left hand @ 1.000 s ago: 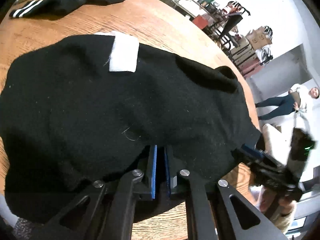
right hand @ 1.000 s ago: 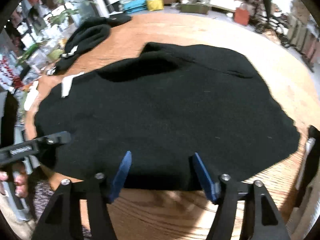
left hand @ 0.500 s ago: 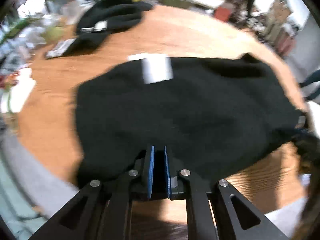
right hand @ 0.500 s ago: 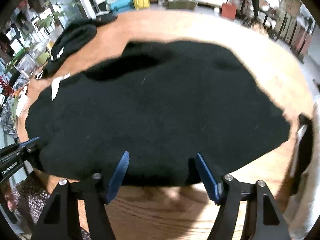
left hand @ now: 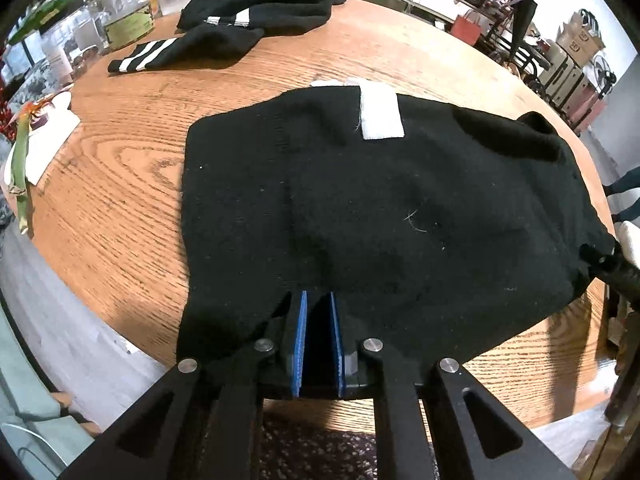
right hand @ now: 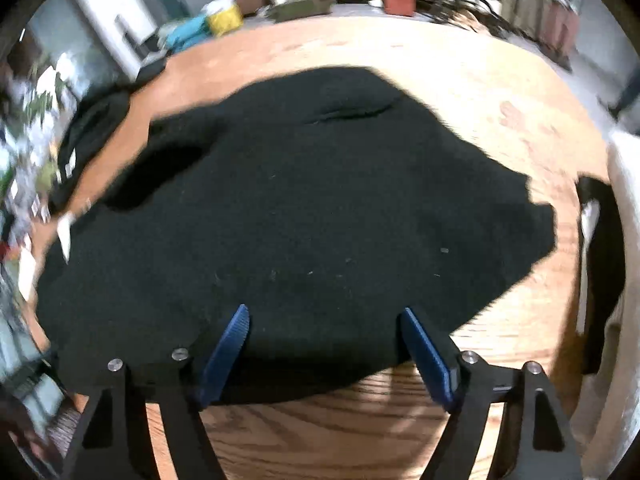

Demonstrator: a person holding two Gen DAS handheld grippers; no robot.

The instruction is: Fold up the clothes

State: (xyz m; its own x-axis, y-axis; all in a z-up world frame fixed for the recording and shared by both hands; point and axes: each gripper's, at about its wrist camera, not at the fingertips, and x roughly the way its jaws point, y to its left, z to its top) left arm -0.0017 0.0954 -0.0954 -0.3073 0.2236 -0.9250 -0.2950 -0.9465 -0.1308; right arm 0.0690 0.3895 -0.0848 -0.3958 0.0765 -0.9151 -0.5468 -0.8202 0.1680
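black sweater (left hand: pixel 400 208) spread flat-ish on the round wooden table (left hand: pixel 120 184), white tag (left hand: pixel 381 117) showing; left gripper (left hand: pixel 318 300) pinching its near hem; right gripper (right hand: pixel 324 316) wide open over the edge

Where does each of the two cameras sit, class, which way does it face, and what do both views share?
Left wrist: sits on the left gripper, facing across the black garment with its white label toward a second black garment with white stripes; the blue fingers are shut on the near edge of the cloth.
Right wrist: sits on the right gripper, looking across the same cloth; its blue fingers stand wide apart over the near edge.
Shared: the black garment, the wooden table and the striped garment.
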